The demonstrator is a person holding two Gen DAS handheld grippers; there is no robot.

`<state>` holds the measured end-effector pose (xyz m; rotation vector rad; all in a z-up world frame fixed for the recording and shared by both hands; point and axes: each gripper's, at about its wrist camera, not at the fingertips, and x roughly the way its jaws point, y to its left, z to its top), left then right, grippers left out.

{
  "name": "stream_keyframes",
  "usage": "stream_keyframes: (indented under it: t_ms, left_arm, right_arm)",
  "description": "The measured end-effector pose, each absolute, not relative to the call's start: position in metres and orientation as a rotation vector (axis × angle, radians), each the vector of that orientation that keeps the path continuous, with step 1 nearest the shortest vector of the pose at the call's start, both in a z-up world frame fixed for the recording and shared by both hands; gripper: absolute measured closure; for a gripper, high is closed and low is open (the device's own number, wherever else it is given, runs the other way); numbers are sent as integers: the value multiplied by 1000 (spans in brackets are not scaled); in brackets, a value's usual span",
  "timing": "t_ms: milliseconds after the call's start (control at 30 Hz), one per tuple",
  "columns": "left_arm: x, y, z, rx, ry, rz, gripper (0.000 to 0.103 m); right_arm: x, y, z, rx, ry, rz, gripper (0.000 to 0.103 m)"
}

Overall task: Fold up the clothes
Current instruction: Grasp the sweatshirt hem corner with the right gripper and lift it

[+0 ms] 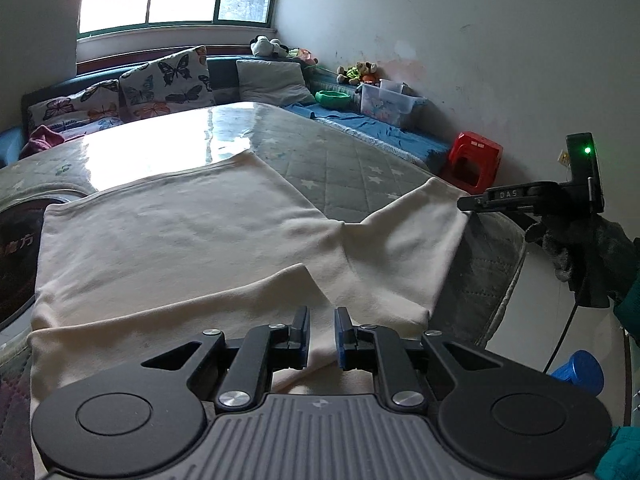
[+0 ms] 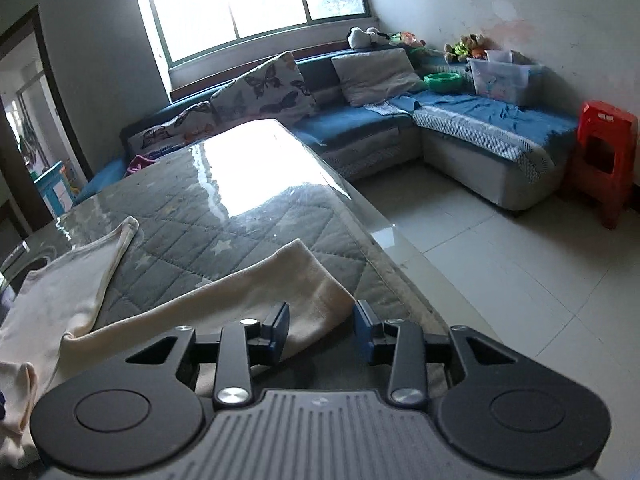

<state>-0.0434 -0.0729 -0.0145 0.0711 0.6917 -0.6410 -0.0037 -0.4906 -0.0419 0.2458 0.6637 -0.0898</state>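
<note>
Left tongs [image 1: 322, 334] were cracked open just a bit over a fold of the cream shirt [image 1: 192, 232], not pinching it. Right tongs [image 2: 322, 330] were spread wide, empty, right at the sleeve [image 2: 256, 300]. Shirt lay flat on the quilted counter [image 2: 224, 216].

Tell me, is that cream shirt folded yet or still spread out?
Mostly spread: the cream shirt lies flat on the table, one sleeve stretched sideways.

Blue sofa [image 2: 460, 120], butterfly cushions [image 1: 166, 80], red stool [image 2: 606, 148], green bowl [image 1: 333, 98].
</note>
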Motion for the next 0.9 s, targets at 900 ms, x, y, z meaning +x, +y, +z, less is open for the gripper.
stream_keyframes:
  t_ms: [900]
  left_arm:
    - [-47, -99, -17, 133, 681, -705, 84]
  right_arm:
    - [-13, -501, -41, 347, 640, -93, 72]
